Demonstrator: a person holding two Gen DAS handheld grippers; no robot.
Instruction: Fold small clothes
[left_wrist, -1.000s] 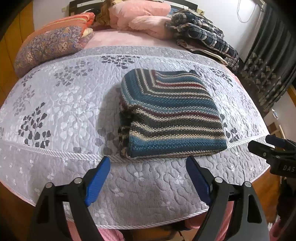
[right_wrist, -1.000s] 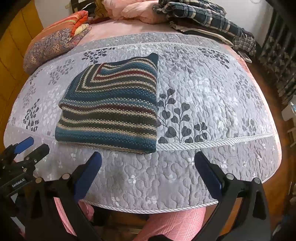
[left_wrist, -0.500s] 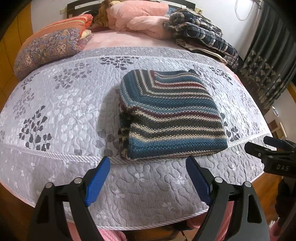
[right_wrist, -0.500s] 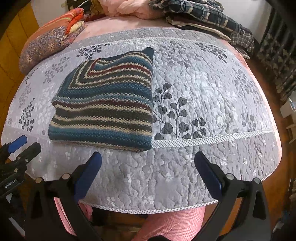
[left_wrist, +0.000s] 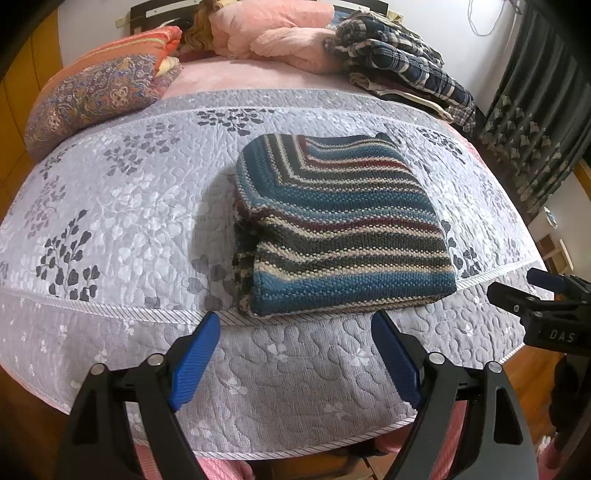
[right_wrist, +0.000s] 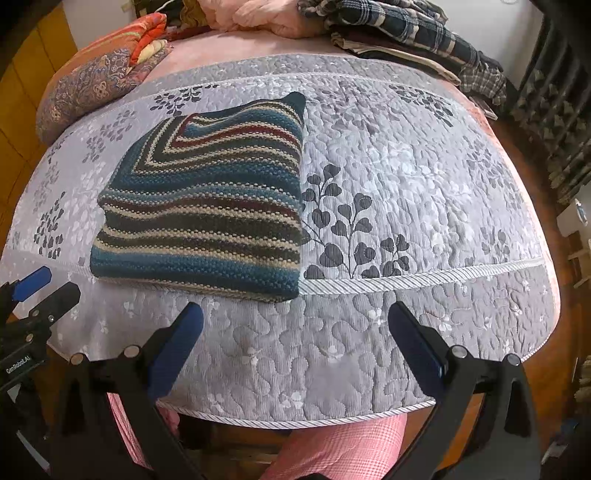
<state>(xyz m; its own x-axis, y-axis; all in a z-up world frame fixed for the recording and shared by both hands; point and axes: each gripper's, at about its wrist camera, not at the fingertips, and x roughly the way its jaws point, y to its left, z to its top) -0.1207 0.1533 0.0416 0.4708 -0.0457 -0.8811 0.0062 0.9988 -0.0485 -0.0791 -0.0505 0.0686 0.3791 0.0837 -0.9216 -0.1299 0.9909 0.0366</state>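
since a second ago the right-wrist view has drawn a little nearer the bed, so the folded knit sits lower and further left in it, while the left-wrist view has hardly shifted and the garment itself lies as it did. nearest the cameras, the left gripper (left_wrist: 295, 334) hangs over the front edge of the grey quilted bedspread (left_wrist: 110, 221), its blue-padded fingers (left_wrist: 194, 360) spread wide and holding nothing; the right gripper (right_wrist: 295, 325) hangs the same way over the same edge, its fingers likewise apart and empty, and each tool shows at the side of the other's view. below them a strip of pink checked fabric (right_wrist: 343, 446) shows under the spread's hem. just beyond the fingertips, on the striped piping band, lies the striped knit sweater (left_wrist: 340, 225), folded into a thick rectangle with its front edge resting on that band, apart from both grippers. farther back, at the head of the bed, sit a paisley pillow (left_wrist: 96, 96) on the left, a pink bundle of bedding (left_wrist: 273, 33) in the middle and a heap of plaid clothes (left_wrist: 402, 62) on the right, with dark patterned curtains (left_wrist: 535, 122) beyond.
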